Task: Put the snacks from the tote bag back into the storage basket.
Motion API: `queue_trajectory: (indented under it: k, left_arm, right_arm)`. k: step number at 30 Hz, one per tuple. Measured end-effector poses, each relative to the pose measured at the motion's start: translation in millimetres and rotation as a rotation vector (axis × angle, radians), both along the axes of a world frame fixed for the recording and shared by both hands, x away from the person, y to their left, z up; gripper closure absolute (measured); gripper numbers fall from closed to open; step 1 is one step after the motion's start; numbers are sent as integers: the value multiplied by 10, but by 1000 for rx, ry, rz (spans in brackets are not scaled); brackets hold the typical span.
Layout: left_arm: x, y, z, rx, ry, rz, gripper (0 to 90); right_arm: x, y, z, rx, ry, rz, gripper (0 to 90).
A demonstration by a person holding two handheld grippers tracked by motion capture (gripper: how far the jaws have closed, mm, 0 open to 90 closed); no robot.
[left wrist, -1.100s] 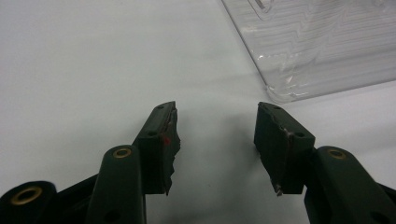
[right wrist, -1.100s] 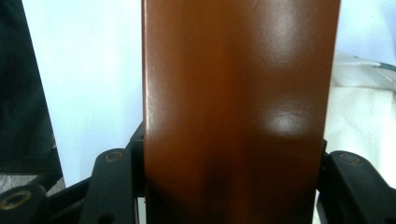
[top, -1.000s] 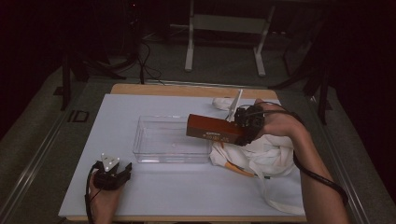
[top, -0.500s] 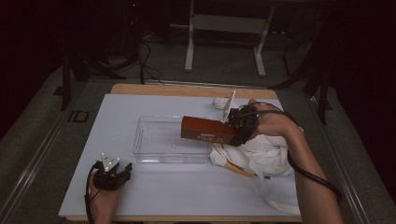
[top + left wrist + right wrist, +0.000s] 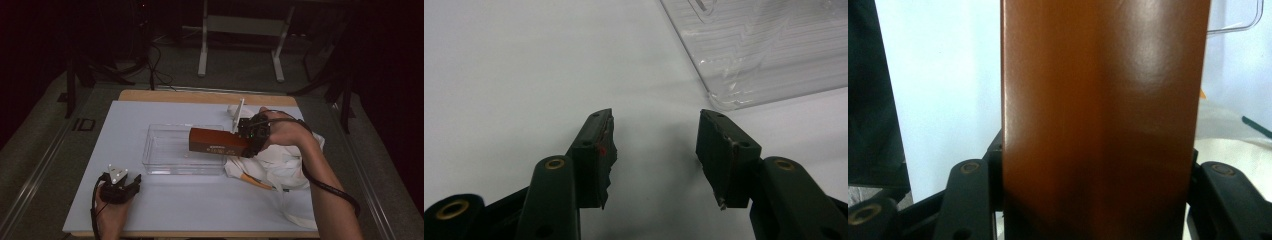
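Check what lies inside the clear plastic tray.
The clear plastic tray looks empty where its floor shows; the brown rectangular box, held by the right gripper, covers its right end.

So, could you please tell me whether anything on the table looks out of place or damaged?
Nothing is spilled. The left hand-held gripper has chipped, ragged pads, which look worn. The white cloth bag lies crumpled beside the clear plastic bin, with an orange item poking out from under it. The brown box is gripped squarely.
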State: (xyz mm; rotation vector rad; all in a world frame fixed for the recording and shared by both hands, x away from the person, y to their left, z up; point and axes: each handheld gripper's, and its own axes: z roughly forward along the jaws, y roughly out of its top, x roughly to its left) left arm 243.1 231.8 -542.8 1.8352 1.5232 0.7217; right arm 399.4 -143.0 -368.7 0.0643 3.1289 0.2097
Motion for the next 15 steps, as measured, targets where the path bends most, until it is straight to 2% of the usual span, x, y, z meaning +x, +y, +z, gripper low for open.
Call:
queue_trajectory:
  k: [15]
  left_arm:
    - [1, 10, 1, -8, 2, 2, 495]
  right_arm:
    - [-4, 193, -24, -27, 0, 29, 435]
